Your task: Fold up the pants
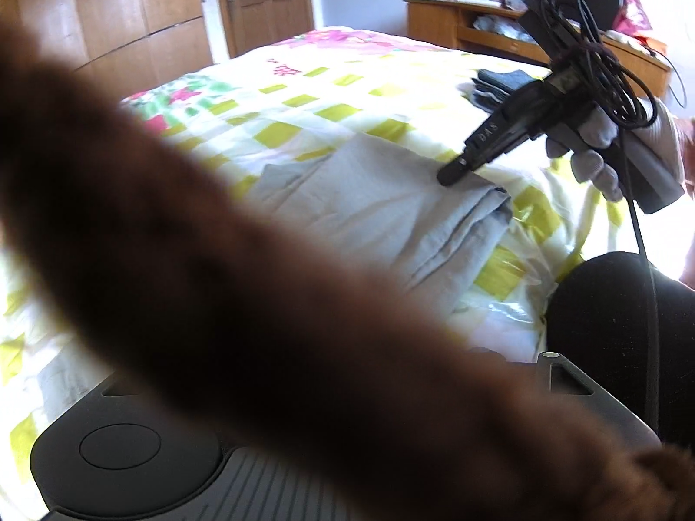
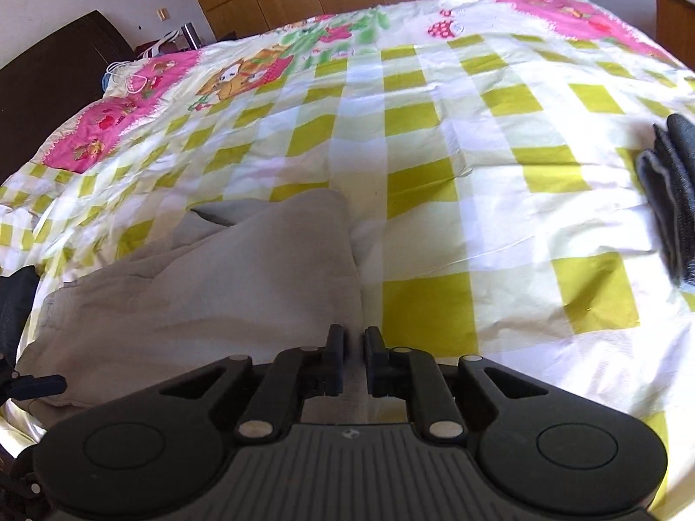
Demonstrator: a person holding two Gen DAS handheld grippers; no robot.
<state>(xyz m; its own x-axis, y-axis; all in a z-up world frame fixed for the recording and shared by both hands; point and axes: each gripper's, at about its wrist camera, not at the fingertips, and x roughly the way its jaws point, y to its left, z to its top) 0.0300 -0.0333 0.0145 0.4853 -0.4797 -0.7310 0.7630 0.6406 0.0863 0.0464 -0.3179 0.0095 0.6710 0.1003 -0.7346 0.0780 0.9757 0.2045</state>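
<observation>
The grey pants (image 1: 369,204) lie folded on the checked bedspread (image 1: 330,87). A gloved hand holds my right gripper (image 1: 451,173), whose tip rests on the pants' near right corner. In the right wrist view the right gripper (image 2: 355,347) has its fingers almost together over the right edge of the pants (image 2: 208,286), pinching the fabric. A blurred brown furry strip (image 1: 260,282) lies across the left wrist camera and hides the left gripper's fingers. Only the left gripper's base (image 1: 130,447) shows there. One dark finger (image 2: 41,384) of it rests on the pants' left side.
A stack of dark folded clothes (image 2: 673,199) sits on the bed to the right, also visible as dark folded clothes (image 1: 499,84) at the far side. The person's black-clad leg (image 1: 608,317) is at the bed's near edge. A wooden desk (image 1: 478,21) and wardrobe doors (image 1: 108,13) stand behind.
</observation>
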